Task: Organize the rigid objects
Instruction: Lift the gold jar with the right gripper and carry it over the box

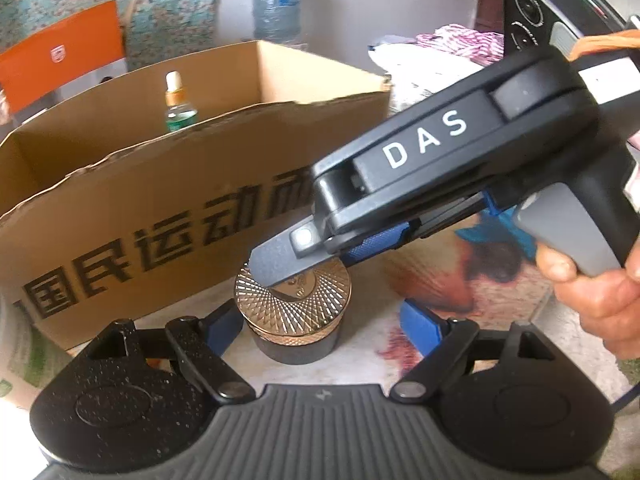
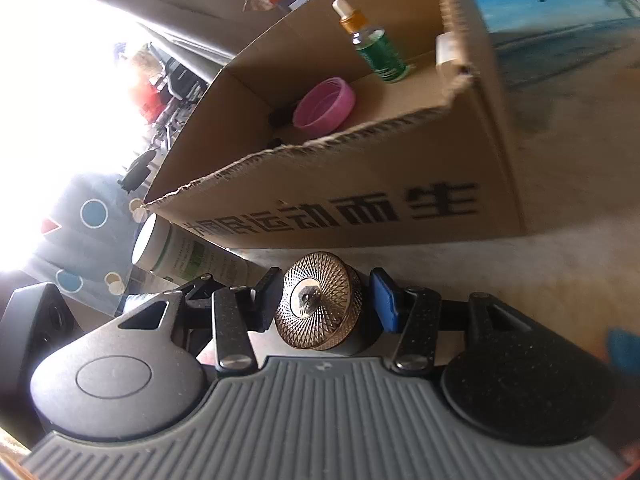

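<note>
A round jar with a gold patterned lid (image 1: 294, 300) and black base stands on the table in front of a cardboard box (image 1: 160, 208). My left gripper (image 1: 320, 328) is open, its blue pads either side of the jar, apart from it. My right gripper (image 1: 308, 264) reaches in from the right over the jar's lid. In the right wrist view the jar (image 2: 318, 306) sits between the right gripper's (image 2: 322, 304) two pads, with a small gap on each side. The box (image 2: 360, 184) holds a green dropper bottle (image 2: 376, 46) and a pink lid (image 2: 324, 108).
A white and green tube (image 2: 188, 256) lies beside the box's left end. An orange carton (image 1: 60, 64) and a large water bottle (image 1: 276, 4) stand behind the box. Patterned cloth (image 1: 452, 46) lies at the right. A hand (image 1: 600, 296) holds the right gripper's handle.
</note>
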The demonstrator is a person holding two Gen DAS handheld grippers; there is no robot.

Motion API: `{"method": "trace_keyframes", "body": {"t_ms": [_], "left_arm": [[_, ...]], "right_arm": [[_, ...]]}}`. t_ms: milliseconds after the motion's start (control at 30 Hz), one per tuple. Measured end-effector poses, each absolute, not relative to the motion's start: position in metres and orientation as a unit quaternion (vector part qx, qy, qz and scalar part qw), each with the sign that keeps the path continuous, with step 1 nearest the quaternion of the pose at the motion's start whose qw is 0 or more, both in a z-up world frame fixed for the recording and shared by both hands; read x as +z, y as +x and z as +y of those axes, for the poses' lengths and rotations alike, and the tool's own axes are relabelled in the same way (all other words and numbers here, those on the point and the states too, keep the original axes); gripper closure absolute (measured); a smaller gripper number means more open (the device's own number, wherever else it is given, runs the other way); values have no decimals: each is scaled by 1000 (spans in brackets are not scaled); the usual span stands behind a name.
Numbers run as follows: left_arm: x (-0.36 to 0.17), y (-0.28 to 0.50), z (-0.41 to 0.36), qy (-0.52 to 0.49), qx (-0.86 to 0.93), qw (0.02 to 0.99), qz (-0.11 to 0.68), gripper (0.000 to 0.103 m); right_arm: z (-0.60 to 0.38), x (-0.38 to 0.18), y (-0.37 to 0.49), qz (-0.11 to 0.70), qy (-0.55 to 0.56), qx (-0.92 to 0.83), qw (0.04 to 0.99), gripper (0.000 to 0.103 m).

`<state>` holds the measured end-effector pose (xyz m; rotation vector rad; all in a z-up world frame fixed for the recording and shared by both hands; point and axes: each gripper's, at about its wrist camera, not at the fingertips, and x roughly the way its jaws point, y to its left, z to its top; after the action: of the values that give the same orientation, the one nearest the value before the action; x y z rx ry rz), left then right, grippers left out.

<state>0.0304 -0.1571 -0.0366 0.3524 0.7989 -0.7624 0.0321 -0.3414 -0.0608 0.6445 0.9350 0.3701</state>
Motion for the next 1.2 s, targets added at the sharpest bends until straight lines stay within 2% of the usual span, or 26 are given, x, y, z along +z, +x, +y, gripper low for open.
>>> {"method": "trace_keyframes", "body": {"t_ms": [533,700,867,1000,1200], "left_arm": [[-41,29,-159,189,-357,844,352,18],[-45,36,-160,190,-354,845,354,28],[-46,41,-161,185,-353,845,357,32],[-48,41,-163,179,-359,842,361,40],[-49,39,-165,181,-352,840,371,43]], "right_arm": [[-355,-65,13,426,328,148,830,55],[-358,-69,12,427,338,141,827,55],[-354,-73,10,428,343,145,823,55],[-351,-75,13,426,347,147,823,56],[-355,-75,8,428,351,147,820,56]]}}
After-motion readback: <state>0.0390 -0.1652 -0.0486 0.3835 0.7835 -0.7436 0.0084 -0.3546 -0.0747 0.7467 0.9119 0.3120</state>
